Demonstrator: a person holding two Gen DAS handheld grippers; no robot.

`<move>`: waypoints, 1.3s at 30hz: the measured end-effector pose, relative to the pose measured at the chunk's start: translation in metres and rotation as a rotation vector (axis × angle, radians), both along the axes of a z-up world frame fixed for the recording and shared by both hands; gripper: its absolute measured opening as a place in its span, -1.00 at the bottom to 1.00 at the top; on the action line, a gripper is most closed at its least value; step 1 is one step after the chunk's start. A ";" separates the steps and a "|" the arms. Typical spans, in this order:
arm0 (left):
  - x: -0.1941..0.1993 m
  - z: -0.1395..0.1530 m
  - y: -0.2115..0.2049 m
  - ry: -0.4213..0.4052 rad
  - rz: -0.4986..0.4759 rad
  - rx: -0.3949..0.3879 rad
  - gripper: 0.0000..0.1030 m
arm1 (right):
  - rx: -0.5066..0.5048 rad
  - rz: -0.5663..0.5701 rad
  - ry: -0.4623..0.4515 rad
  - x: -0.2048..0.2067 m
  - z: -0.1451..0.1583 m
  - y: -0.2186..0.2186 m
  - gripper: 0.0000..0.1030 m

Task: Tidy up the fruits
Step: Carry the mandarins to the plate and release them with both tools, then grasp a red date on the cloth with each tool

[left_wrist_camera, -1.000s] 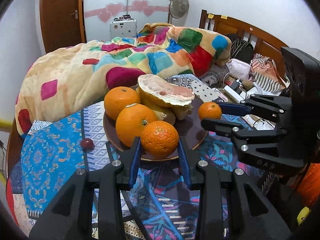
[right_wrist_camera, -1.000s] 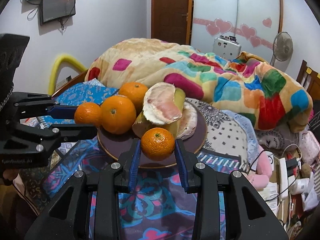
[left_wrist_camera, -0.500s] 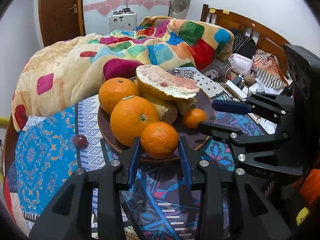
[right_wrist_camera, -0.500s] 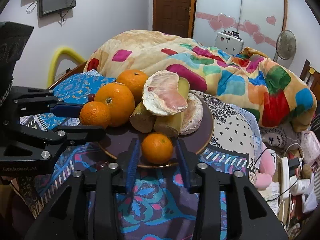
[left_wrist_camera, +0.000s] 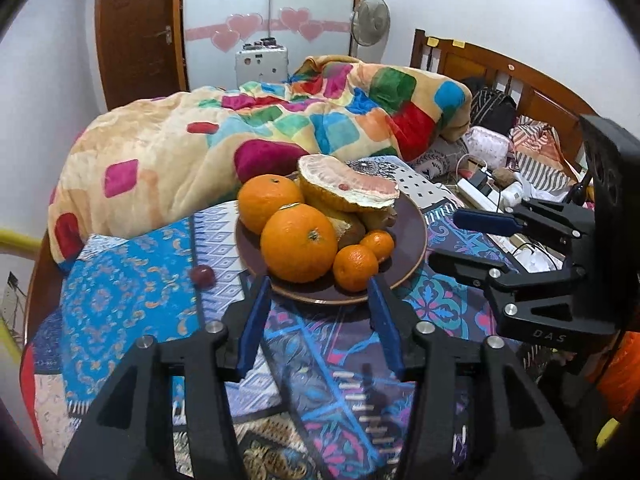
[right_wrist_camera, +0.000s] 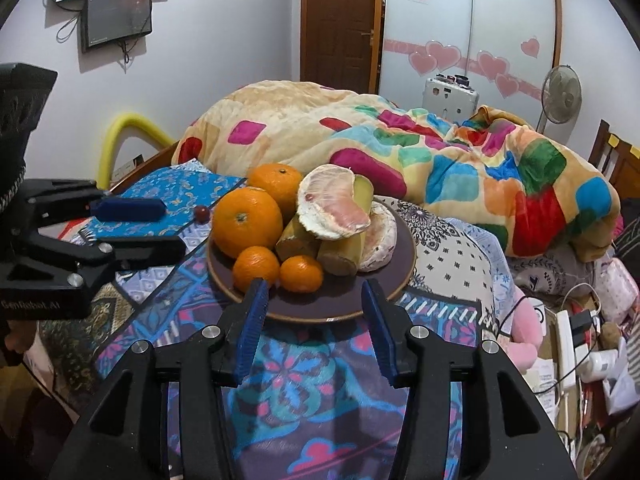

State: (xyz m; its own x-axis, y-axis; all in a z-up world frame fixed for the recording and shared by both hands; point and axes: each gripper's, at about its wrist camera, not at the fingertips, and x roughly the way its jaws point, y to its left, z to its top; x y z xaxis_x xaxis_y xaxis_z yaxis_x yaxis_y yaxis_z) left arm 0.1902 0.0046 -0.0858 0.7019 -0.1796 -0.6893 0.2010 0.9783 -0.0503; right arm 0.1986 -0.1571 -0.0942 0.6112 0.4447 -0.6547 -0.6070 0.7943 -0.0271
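Observation:
A dark plate [left_wrist_camera: 416, 236] [right_wrist_camera: 404, 264] on the patterned table holds two big oranges [left_wrist_camera: 298, 242] [right_wrist_camera: 246, 222], a peeled pomelo [left_wrist_camera: 346, 184] [right_wrist_camera: 334, 202] and two small tangerines side by side [left_wrist_camera: 355, 267] [right_wrist_camera: 256, 269]. My left gripper [left_wrist_camera: 318, 292] is open and empty, just short of the plate's near rim. My right gripper [right_wrist_camera: 312, 298] is open and empty at the plate's other side; it also shows in the left wrist view [left_wrist_camera: 472, 240]. A small red fruit [left_wrist_camera: 203, 276] [right_wrist_camera: 202, 213] lies on the cloth beside the plate.
A colourful blanket [left_wrist_camera: 240, 136] is heaped on the bed behind the table. Cables and a power strip [right_wrist_camera: 568, 332] lie to the right. The left gripper shows at the left of the right wrist view [right_wrist_camera: 152, 226].
Both grippers have let go of their tangerines onto the plate, opened wide and drawn back from the plate.

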 end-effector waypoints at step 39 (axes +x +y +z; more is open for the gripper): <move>0.017 -0.041 0.074 0.119 0.143 0.017 0.03 | -0.010 0.017 0.083 -0.007 -0.029 0.005 -0.66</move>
